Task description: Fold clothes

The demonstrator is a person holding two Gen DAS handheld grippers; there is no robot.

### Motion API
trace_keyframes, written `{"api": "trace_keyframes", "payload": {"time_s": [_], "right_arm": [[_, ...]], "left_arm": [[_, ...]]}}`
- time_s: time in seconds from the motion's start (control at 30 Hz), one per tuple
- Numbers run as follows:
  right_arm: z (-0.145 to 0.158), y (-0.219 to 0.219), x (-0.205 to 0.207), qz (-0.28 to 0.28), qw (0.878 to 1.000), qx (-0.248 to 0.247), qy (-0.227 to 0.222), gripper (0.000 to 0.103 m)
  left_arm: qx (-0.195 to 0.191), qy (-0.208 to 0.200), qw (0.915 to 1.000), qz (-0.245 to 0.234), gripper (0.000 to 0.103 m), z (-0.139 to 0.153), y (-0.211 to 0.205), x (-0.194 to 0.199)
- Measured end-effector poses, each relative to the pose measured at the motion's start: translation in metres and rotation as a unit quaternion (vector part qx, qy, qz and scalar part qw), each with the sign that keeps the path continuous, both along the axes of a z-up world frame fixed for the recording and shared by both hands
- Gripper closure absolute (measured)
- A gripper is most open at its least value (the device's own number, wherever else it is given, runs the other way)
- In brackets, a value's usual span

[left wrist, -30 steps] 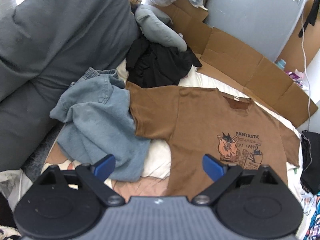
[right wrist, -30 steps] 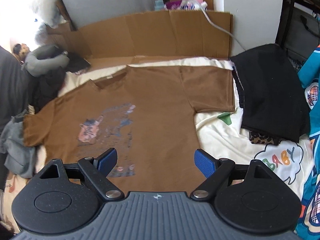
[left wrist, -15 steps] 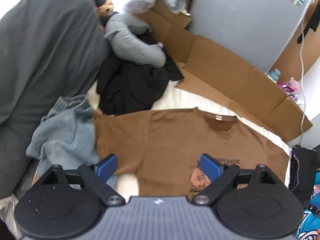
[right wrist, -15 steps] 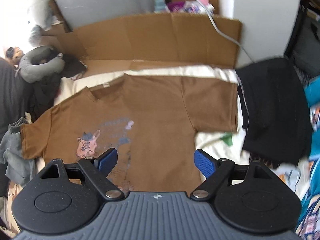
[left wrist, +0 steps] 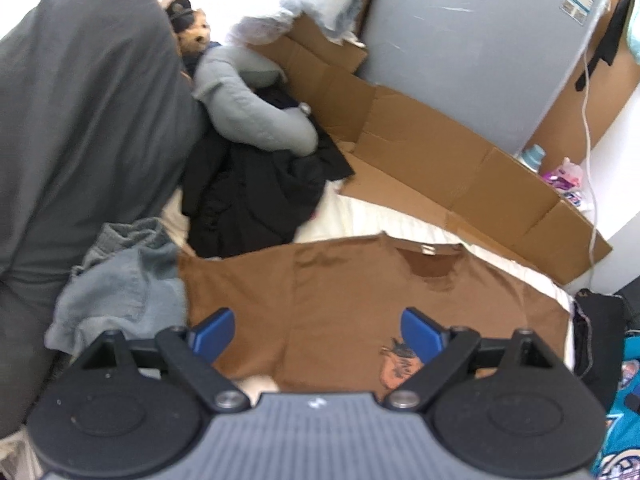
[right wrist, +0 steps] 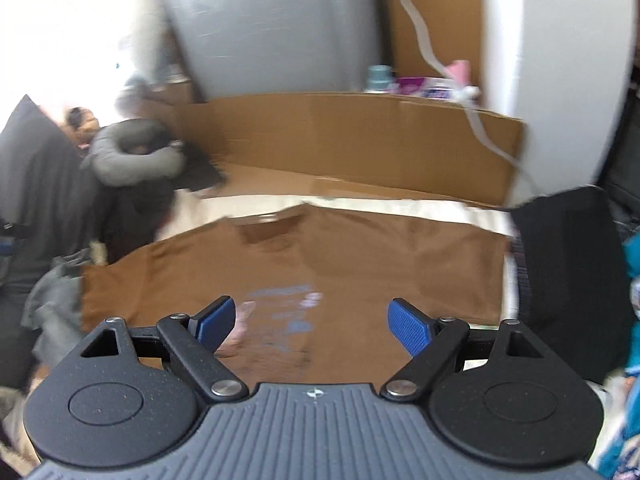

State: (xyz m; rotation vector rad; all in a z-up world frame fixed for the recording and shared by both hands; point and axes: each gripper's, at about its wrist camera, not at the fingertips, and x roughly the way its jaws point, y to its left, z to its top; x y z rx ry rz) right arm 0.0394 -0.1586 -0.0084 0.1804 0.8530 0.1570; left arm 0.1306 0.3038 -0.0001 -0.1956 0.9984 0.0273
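A brown T-shirt (left wrist: 340, 292) with a cat print lies spread flat, face up, on the cream bed sheet (left wrist: 384, 220), collar toward the cardboard. My left gripper (left wrist: 318, 330) hangs open above its left chest and sleeve, holding nothing. In the right wrist view the same brown T-shirt (right wrist: 360, 264) is blurred, and my right gripper (right wrist: 312, 320) is open above its print with nothing between the blue pads.
A blue-grey garment (left wrist: 120, 280) overlaps the left sleeve. Black clothes (left wrist: 248, 196), a grey neck pillow (left wrist: 256, 116) and a dark grey cushion (left wrist: 80, 120) crowd the left. Flattened cardboard (left wrist: 440, 160) lines the far edge. A folded black garment (right wrist: 568, 272) lies right of the shirt.
Both grippers have risen and tilted up, so the shirt sits lower in each view and more of the wall and cardboard shows. Both stay open. The shirt has not moved.
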Motion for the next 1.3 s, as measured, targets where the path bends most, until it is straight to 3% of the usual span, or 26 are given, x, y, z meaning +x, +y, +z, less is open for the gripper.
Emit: {"api": "trace_keyframes", "payload": {"time_s": [0.23,0.4,0.67,0.87,1.07,1.23,1.3], "right_arm": [[-0.025,0.046,0.010,0.035,0.999,0.025,-0.012,0.016],[-0.052,0.067,0.014,0.057,0.998,0.025,-0.012,0.025],[-0.112,0.090,0.030,0.066,0.998,0.015,-0.002,0.037],[-0.165,0.122,0.049,0.102,0.995,0.018,0.010,0.042],[-0.199,0.171,0.063,0.152,0.988,0.032,0.012,0.053],[-0.218,0.204,0.068,0.179,0.982,0.060,0.025,0.053],[-0.224,0.217,0.068,0.192,0.979,0.062,0.027,0.053]], "left_arm": [[0.010,0.001,0.9999,0.005,0.013,-0.015,0.032,-0.012],[0.003,-0.009,0.9997,0.021,0.015,-0.037,0.039,-0.031],[-0.022,-0.003,0.9958,0.089,0.022,-0.103,0.058,-0.048],[-0.063,-0.008,0.9829,0.173,0.025,-0.147,0.076,-0.055],[-0.087,-0.008,0.9758,0.201,0.030,-0.192,0.084,-0.054],[-0.087,-0.025,0.9758,0.199,0.031,-0.225,0.081,-0.054],[-0.101,-0.032,0.9736,0.202,0.037,-0.237,0.083,-0.054]]}}
